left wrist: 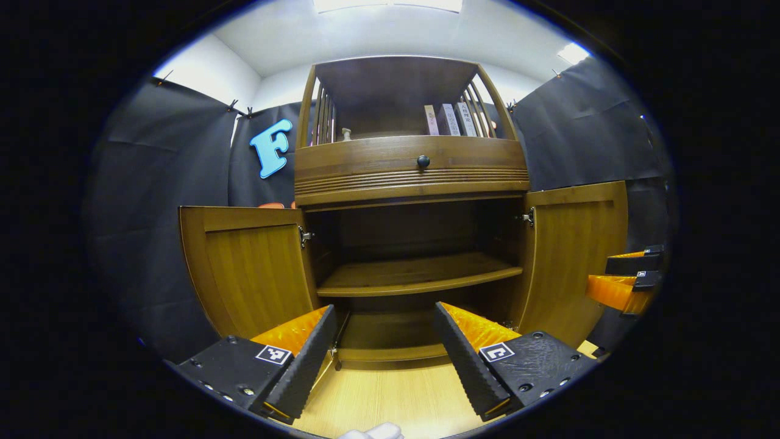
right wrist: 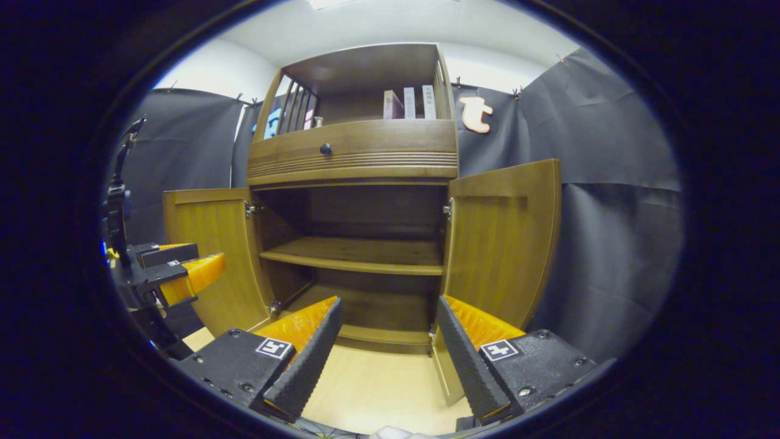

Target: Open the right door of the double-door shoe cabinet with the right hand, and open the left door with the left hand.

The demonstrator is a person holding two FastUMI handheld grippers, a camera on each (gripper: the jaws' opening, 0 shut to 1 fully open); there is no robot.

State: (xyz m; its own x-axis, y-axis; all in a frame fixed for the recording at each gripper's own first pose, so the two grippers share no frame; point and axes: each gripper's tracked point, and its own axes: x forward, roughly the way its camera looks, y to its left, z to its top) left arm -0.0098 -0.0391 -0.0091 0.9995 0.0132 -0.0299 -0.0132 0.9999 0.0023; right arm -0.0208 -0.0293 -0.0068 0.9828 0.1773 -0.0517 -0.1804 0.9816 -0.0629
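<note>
The brown wooden shoe cabinet (left wrist: 411, 167) (right wrist: 353, 155) stands in front of me with both lower doors swung wide. Its left door (left wrist: 253, 271) (right wrist: 213, 244) and right door (left wrist: 576, 253) (right wrist: 503, 235) stand out to either side. A bare shelf (left wrist: 417, 274) (right wrist: 356, 253) shows inside. My left gripper (left wrist: 385, 320) is open, held back from the cabinet with nothing between its fingers; it also shows at the left edge of the right gripper view (right wrist: 183, 268). My right gripper (right wrist: 389, 311) is open and holds nothing, and it shows beside the right door (left wrist: 627, 280).
A drawer with a dark round knob (left wrist: 423, 161) (right wrist: 325, 149) sits above the doors. Books (left wrist: 451, 119) (right wrist: 409, 103) stand on the open top shelf. Light wooden floor (left wrist: 390, 396) (right wrist: 378, 384) lies before the cabinet. Black cloth walls close in on both sides.
</note>
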